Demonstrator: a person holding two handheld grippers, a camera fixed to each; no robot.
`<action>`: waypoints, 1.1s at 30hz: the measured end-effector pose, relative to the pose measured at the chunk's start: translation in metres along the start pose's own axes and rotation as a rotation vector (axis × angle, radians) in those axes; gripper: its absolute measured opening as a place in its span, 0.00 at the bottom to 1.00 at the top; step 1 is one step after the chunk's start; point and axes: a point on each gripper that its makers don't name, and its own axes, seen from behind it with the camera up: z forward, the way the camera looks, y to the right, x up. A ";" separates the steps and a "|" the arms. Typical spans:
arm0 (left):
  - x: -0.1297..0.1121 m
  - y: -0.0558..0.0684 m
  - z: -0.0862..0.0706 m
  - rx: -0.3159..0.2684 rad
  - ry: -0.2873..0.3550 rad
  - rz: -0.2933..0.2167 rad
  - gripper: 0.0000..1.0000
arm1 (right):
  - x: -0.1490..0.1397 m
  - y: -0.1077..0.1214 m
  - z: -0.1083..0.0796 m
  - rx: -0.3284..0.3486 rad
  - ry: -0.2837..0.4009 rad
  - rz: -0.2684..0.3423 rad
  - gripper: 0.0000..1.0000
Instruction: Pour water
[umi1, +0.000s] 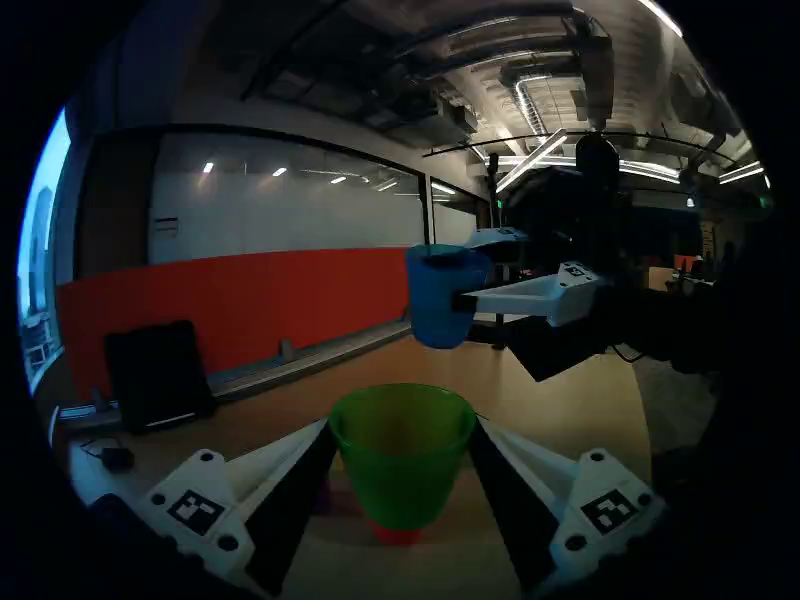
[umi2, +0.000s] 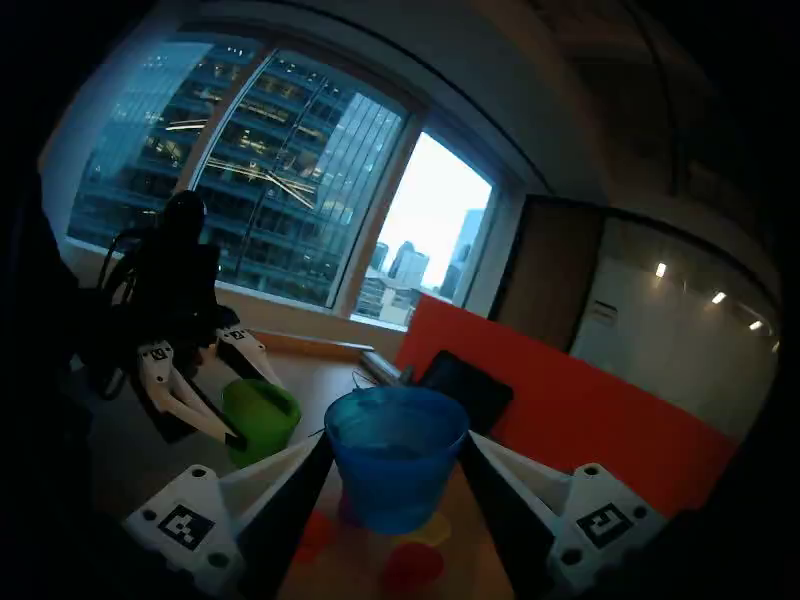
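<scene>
Dim office room, wood tabletop (umi1: 560, 400) down low, long red wall (umi1: 250, 300) behind green cup (umi1: 403, 460), glass above it. Strip lights (umi1: 530, 160) on up top.

Left gripper view: left claw (umi1: 402, 432) closed on green cup, one white finger pressed on each side. Green cup upright, open end up. Small red thing (umi1: 397, 533) right under green cup; can't tell if touching. Black flat screen thing (umi1: 158, 375) far left of green cup, propped up near red wall.

Blue cup (umi1: 440, 295) higher than green cup, behind it & a bit to the right, up off the tabletop. Gripped by right claw (umi1: 466, 272), coming in from the right.

Right gripper view: right claw pinching blue cup, both fingers tight on its sides. Blue cup upright, not tipped. Looks like some water (umi2: 390, 452) inside, not full. Blue cup right of green cup & nearer the camera, well apart, no touching. Green cup sitting btw left claw's two fingers. Dark shape of person (umi2: 175, 270) behind green cup, hard to see. Big window (umi2: 280, 180) farther back, tall buildings outside. Red & yellow round spots (umi2: 415, 560) on tabletop, right of green cup, low under the blue one.
</scene>
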 end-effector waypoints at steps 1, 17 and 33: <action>0.000 0.000 0.001 -0.002 -0.001 0.000 0.88 | 0.002 0.001 0.001 -0.001 0.000 -0.016 0.90; -0.003 0.013 0.010 -0.031 -0.005 0.001 0.88 | 0.029 0.014 0.017 -0.007 0.016 -0.227 0.90; -0.003 0.022 0.016 -0.060 -0.006 0.002 0.88 | 0.047 0.024 0.033 -0.020 0.021 -0.458 0.90</action>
